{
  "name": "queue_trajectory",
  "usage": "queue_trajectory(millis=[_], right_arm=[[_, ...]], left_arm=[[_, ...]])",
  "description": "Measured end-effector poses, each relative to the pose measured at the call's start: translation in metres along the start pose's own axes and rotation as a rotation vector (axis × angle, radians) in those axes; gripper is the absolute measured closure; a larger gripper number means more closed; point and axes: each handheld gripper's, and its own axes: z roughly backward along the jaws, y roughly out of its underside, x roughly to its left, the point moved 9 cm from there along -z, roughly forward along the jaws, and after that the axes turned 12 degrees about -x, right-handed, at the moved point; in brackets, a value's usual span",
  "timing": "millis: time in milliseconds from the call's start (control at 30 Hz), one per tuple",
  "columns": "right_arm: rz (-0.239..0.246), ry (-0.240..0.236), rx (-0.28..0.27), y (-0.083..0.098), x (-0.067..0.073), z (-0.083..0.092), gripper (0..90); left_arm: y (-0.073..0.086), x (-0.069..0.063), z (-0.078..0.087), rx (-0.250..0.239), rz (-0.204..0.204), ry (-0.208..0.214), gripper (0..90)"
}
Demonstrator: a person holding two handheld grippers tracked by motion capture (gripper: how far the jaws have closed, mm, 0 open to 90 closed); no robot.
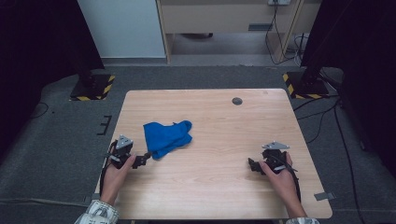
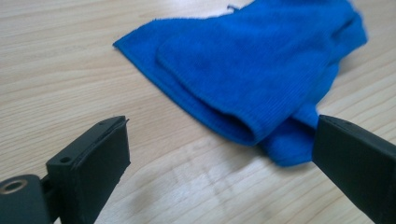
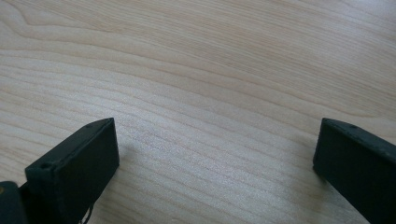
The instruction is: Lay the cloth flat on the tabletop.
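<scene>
A crumpled blue cloth (image 1: 166, 137) lies on the wooden table (image 1: 219, 107), left of its middle. My left gripper (image 1: 145, 157) rests on the table at the cloth's near corner, jaws open and empty. In the left gripper view the blue cloth (image 2: 261, 70) lies just ahead, its nearest fold by the right jaw; whether they touch I cannot tell. My right gripper (image 1: 252, 164) sits low at the right side of the table, far from the cloth. Its jaws stand open over bare wood (image 3: 210, 93).
A small dark round disc (image 1: 237, 101) sits in the tabletop near the far edge. Black stands with yellow-striped bases (image 1: 93, 87) flank the table's far corners. Cables (image 1: 327, 112) run over the grey floor at the right.
</scene>
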Motion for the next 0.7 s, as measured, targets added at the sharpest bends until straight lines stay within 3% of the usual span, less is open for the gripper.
queue_trajectory(millis=[33,233,333,500,700], right_arm=[[0.000,0.000,0.000,0.000,0.000,0.000,0.5],[0.000,0.000,0.000,0.000,0.000,0.000,0.5],[0.000,0.000,0.000,0.000,0.000,0.000,0.5],[0.000,0.000,0.000,0.000,0.000,0.000,0.5],[-0.002,0.000,0.001,0.000,0.000,0.000,0.5]], left_arm=[[-0.002,-0.001,0.000,-0.001,-0.013,0.004,3.5],[-0.015,-0.003,0.000,-0.048,0.005,0.014,3.9],[-0.028,-0.009,-0.003,-0.059,-0.016,0.032,4.0],[-0.039,-0.014,-0.016,-0.042,-0.049,0.041,4.1],[-0.041,-0.021,-0.035,0.001,-0.081,0.057,4.9]])
